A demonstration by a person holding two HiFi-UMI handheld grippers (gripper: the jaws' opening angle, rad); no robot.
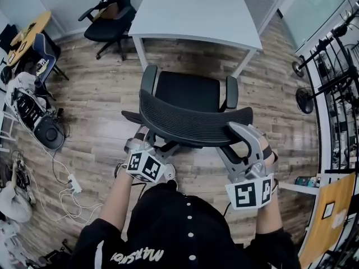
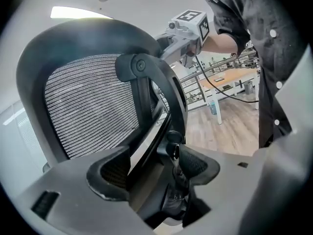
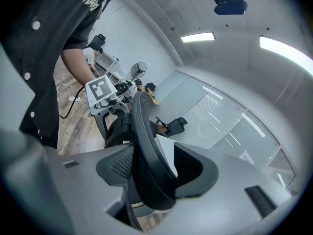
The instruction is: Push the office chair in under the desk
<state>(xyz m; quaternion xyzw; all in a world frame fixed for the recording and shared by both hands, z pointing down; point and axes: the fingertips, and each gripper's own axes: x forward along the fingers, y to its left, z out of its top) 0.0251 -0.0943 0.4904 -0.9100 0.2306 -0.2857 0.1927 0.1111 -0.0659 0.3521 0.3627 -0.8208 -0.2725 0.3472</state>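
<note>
Reaching forward from a black-shirted torso, both forearms run out roughly parallel and angled slightly downward: left forearm point(image 1: 115, 199) bare to the elbow, right forearm point(image 1: 268, 220) partly hidden behind its marker cube.

Left gripper point(image 1: 147, 144) sits low at the left of the office chair point(image 1: 188, 91), behind the backrest point(image 1: 190, 125). In its own view the jaws straddle the black support strut point(image 2: 146, 106) under the mesh, pads close against it on both sides: a pinch, as far as can be seen.

Right gripper point(image 1: 242, 133) sits higher, at the backrest's right end. Its jaws are set wide but filled; the curved black rim point(image 3: 146, 146) runs between the pads and touches both.

Chair faces away from the person — seat toward the white desk point(image 1: 196, 10), armrests up on either side. It stands on the wood floor point(image 1: 95, 94), near the desk's front edge but not under it; a strip of floor shows between.

Further off, a second black chair point(image 1: 112, 15) stands at the desk's left corner.
</note>
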